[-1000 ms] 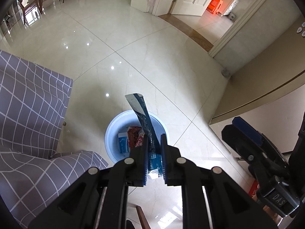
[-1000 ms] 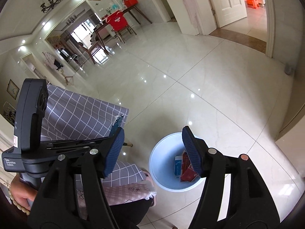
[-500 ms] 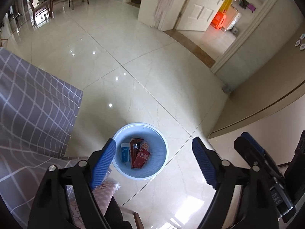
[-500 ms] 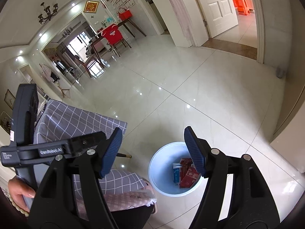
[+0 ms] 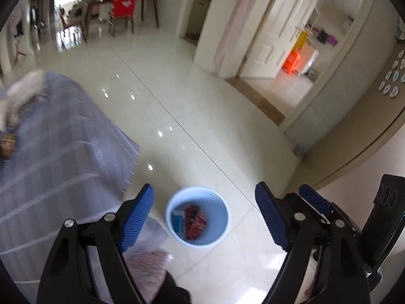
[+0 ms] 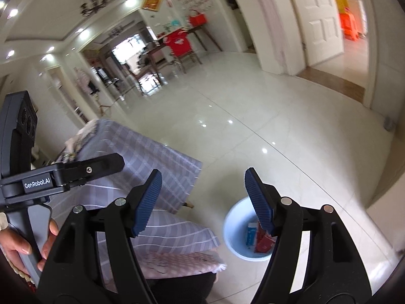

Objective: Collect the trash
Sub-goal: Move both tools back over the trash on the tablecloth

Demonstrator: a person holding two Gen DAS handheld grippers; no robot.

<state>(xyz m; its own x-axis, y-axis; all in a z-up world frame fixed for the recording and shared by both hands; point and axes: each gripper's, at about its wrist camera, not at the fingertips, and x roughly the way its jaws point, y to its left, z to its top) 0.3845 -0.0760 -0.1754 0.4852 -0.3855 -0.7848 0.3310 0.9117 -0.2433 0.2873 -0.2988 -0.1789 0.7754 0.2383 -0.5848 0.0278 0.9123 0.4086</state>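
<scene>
Left wrist view shows the left gripper (image 5: 203,219) with its jaws wide apart and nothing between them. Between the two blue pads (image 5: 270,217), lower on the floor (image 5: 202,106), stands the light blue bin (image 5: 220,238). Inside it lie a red packet (image 5: 195,221) and a small blue and white carton (image 5: 177,221); the picture is blurred, so finer detail is not clear. To the left of the jaws is the counter with a grey checked cloth (image 5: 63,157).

Right wrist view shows the right gripper (image 6: 203,201), its jaws also wide apart and holding nothing. The bin (image 6: 236,230) sits just under the right pad, which covers part of it. The checked cloth (image 6: 152,157) is behind the left pad. At the far left a hand (image 6: 17,243) holds the handle of the other gripper.
</scene>
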